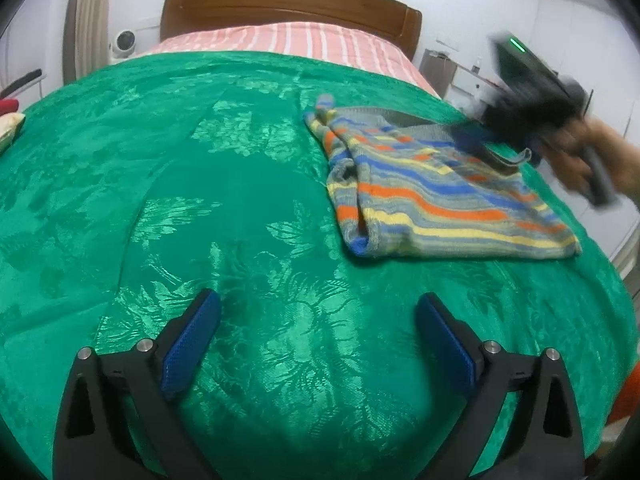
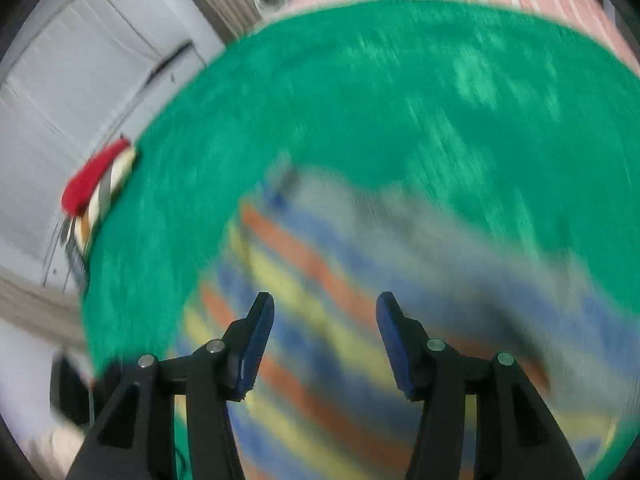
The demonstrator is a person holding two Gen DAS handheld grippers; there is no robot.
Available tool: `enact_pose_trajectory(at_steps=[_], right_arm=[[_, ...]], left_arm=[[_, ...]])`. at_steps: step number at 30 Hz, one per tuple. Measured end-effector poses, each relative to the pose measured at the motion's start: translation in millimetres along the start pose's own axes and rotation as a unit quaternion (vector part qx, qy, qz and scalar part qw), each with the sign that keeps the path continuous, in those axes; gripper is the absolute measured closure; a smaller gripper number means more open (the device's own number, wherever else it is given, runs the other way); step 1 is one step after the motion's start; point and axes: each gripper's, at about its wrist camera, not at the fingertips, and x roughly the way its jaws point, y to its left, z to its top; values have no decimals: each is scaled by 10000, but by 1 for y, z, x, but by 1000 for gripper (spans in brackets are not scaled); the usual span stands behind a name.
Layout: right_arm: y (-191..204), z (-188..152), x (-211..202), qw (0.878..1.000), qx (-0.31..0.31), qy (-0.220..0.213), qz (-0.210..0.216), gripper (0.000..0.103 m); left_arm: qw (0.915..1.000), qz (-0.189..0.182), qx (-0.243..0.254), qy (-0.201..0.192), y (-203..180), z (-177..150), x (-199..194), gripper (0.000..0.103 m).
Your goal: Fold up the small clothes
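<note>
Your left gripper (image 1: 318, 340) hangs with its jaws spread wide and empty over the green bedspread (image 1: 200, 200). The striped knit garment (image 1: 440, 196) lies folded at right of centre. Your right gripper (image 2: 325, 344) hovers above it, jaws apart and gripping nothing; no writing is readable.

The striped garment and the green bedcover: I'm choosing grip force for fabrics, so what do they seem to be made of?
The striped garment looks like a soft knit, probably wool or acrylic: matte, with ribbed grey edging and slightly fuzzy, wavy colour bands. The green bedcover looks like a woven jacquard or satin-like cloth: its floral pattern catches the light with a sheen against duller ground. The fibre of either cannot be told.
</note>
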Motion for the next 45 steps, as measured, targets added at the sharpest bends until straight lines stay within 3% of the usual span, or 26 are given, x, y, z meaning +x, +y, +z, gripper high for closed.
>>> enact_pose_trajectory(at_steps=[3, 6, 8, 10, 14, 18, 20, 24, 25, 28, 30, 32, 35, 40, 45], right_arm=[[-45, -45, -17, 9982, 460, 373, 22, 50], [-79, -45, -16, 9961, 782, 386, -96, 50], [-106, -26, -9, 9909, 1342, 120, 72, 50], [-127, -6, -11, 9819, 1846, -414, -46, 50], [-150, 22, -35, 9637, 2151, -1428, -682, 49], [-154, 9, -83, 9577, 2165, -1877, -257, 47], [-149, -7, -101, 9642, 2023, -1710, 111, 39], [-137, -36, -93, 9845, 1506, -616, 661, 39], [-134, -43, -82, 9902, 1295, -288, 431, 39], [-150, -55, -61, 9919, 1232, -185, -237, 40], [-177, -63, -59, 9823, 1632, -459, -796, 51], [-195, -78, -76, 9652, 2186, -1123, -895, 55], [-190, -100, -102, 9557, 2327, -1567, -892, 50], [-143, -144, -123, 9710, 1650, -1626, -587, 50], [-88, -192, -106, 9878, 518, -1282, -710, 50]], left_arm=[[10000, 50, 35, 4, -3, 0, 0, 4], [9999, 95, 63, 7, -6, 0, 1, 4], [9999, 102, 62, 3, -7, 0, 0, 4], [9999, 103, 65, 5, -7, 0, 0, 4], [9999, 99, 64, 3, -7, 0, 1, 4], [10000, 69, 40, -19, -7, -1, 0, 3], [10000, 77, 47, -18, -7, -1, 0, 3], [9999, 100, 61, -17, -8, -1, -1, 3], [9999, 110, 67, -18, -8, -1, -1, 3], [9999, 137, 85, -10, -9, -2, -1, 3], [9999, 143, 86, -17, -10, -2, -2, 3], [9999, 135, 78, -26, -10, -3, -2, 3], [9999, 108, 64, -39, -9, -3, -2, 3], [9999, 104, 64, -39, -8, -3, -2, 3], [9999, 127, 82, -33, -8, -3, -2, 3]])
